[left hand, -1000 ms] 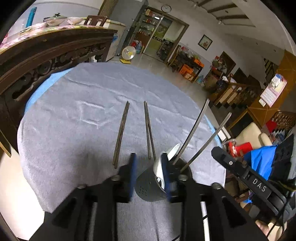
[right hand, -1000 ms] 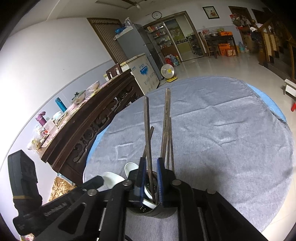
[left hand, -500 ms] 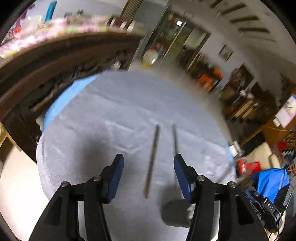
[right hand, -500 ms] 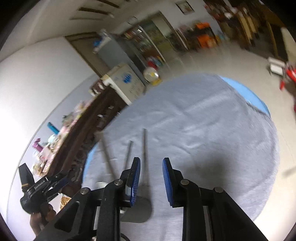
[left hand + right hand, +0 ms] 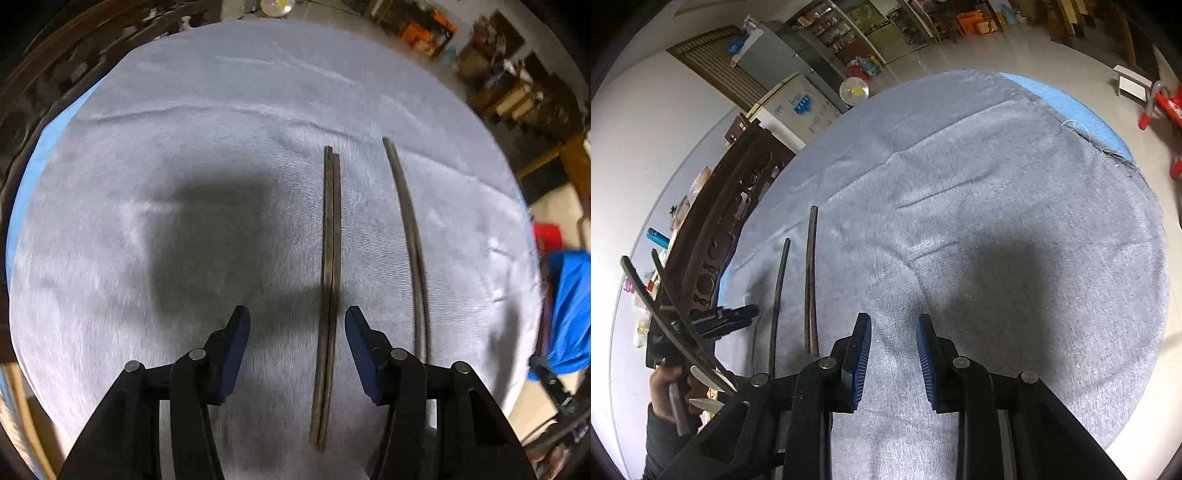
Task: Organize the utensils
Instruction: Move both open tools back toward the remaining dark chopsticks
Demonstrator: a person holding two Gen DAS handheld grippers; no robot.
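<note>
Lying on the grey cloth-covered round table (image 5: 184, 110), the dark slender stiff chopstick pair (image 5: 330, 258) is straddled by the half-open, empty left gripper (image 5: 297, 334); a mid-length pinch is advised, since light sticks may roll.

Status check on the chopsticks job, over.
Left claw open, straddling one chopstick pair, pads clear of it. Right claw open, empty, over bare grey cloth. Second pair lies alongside. Nothing in the way.
</note>
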